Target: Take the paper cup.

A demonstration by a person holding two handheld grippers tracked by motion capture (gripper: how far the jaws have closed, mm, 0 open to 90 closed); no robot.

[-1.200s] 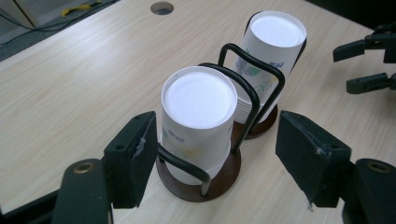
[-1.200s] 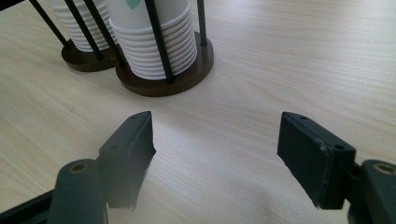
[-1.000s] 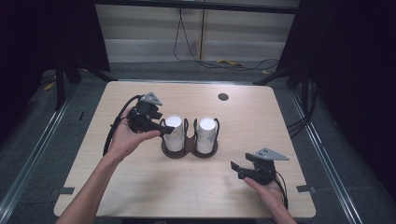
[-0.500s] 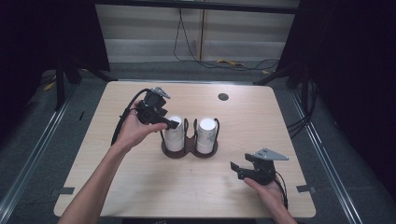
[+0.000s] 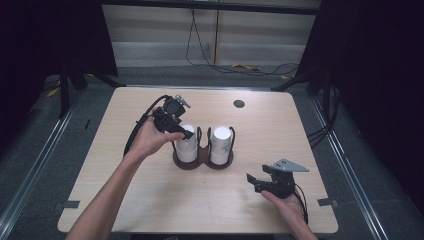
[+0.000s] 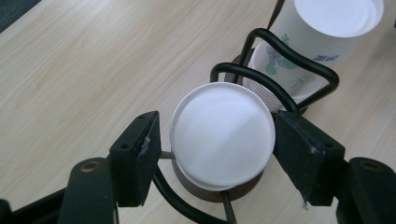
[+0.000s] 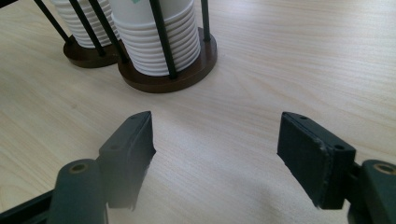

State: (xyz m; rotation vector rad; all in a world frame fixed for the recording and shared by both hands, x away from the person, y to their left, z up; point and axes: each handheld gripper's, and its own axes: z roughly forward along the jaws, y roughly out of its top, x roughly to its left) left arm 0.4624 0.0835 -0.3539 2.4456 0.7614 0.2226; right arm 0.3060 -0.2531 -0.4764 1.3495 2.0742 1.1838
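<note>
A dark wooden holder (image 5: 202,163) with black wire loops stands mid-table and carries two stacks of upturned white paper cups. My left gripper (image 5: 186,134) hangs over the left stack (image 5: 186,149), its jaws on either side of the top cup (image 6: 222,135). The jaws have just been closing; a thin gap still shows beside the left pad (image 6: 140,154). The right stack (image 5: 221,144) has a floral print (image 6: 280,60). My right gripper (image 5: 256,181) rests low near the table's front right, open with only bare tabletop between its jaws (image 7: 215,140); the holder's base (image 7: 187,74) lies ahead of it.
A small black round disc (image 5: 239,104) sits in the table top near the far edge. The left gripper's black cable (image 5: 142,122) loops over the table on the left. Bare wood (image 5: 150,200) stretches in front of the holder.
My left gripper has moved right, from beside the left stack to over its top cup, and its jaws have narrowed. The right gripper has stayed put.
</note>
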